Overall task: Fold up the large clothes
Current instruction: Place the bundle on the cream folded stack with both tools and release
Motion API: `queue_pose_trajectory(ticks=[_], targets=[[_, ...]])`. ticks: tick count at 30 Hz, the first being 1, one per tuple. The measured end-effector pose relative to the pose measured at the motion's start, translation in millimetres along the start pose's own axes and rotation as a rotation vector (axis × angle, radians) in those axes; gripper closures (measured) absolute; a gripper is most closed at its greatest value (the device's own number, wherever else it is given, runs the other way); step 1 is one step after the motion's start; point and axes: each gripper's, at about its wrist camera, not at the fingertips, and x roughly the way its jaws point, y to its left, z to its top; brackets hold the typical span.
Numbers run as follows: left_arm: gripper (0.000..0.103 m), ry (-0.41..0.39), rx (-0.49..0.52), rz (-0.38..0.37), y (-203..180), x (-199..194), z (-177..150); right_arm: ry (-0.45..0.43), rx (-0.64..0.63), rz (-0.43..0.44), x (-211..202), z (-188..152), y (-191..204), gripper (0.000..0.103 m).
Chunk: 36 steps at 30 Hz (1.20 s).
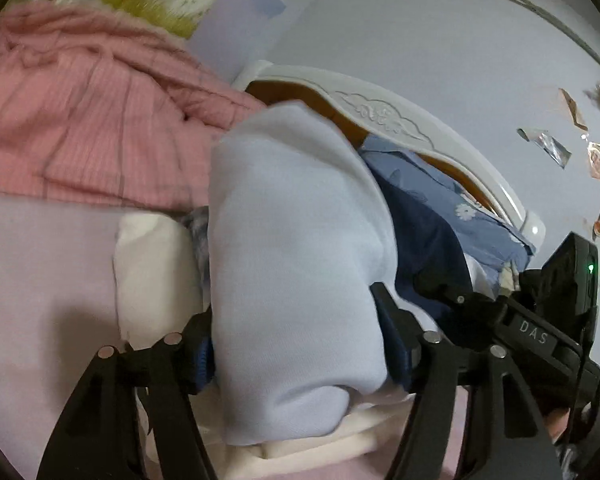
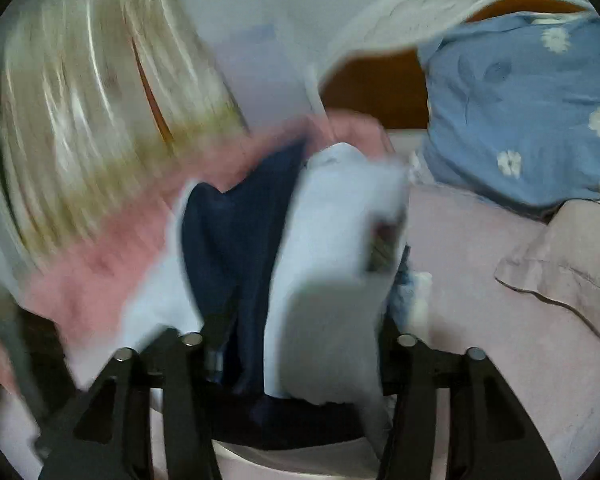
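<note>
White letters "DAS" on the black right gripper (image 1: 476, 312).

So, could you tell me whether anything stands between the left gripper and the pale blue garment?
Nothing visible does: the pale blue fabric garment already bulges between the left gripper's open-looking jaws, filling the gap.

Black claw (image 1: 300, 344), blue pads, seemingly.

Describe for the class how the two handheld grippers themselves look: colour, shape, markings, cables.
Both are black, with angular slotted finger arms and round silver pins. The left gripper has blue pads. The right gripper carries white "DAS" lettering, a green light and a thin black cable.
</note>
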Motion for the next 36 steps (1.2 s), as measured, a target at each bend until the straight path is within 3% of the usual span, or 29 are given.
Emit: queue_pose_trajectory(ticks=[2, 5, 8, 10, 14, 18, 20, 24, 28, 36], targets=[[0.035, -0.015, 0.089, 0.050, -25, -13, 16, -0.034, 0.018, 0.007, -11, 7, 1, 0.044], [0.033, -0.028, 0.117, 0.093, -39, -18, 14, -0.038, 0.051, 0.018, -17, 17, 3, 0.043], [0.020, -0.039, 0.152, 0.124, -42, -17, 9, -0.036, 0.055, 0.011, -17, 11, -2, 0.040], [0.007, -0.094, 0.239, 0.213, -48, -18, 9, -0.051, 0.049, 0.021, -22, 7, -2, 0.033], [0.006, -0.193, 0.347, 0.314, -59, -33, 1, -0.084, 0.002, -0.012, -32, 1, 8, 0.017], [0.006, -0.279, 0.449, 0.401, -80, -74, -6, -0.151, -0.032, -0.130, -52, -12, 19, 0.000], [0.006, -0.289, 0.495, 0.426, -91, -92, -4, -0.199, -0.039, -0.165, -63, -22, 22, 0.000], [0.004, -0.347, 0.526, 0.439, -102, -133, -2, -0.276, -0.032, -0.149, -98, -39, 26, 0.000], [0.000, -0.426, 0.533, 0.464, -108, -163, -22, -0.357, -0.093, -0.164, -130, -68, 39, 0.000], [0.000, -0.412, 0.554, 0.541, -73, -152, -80, -0.325, -0.249, -0.195, -128, -114, 70, 0.000]])
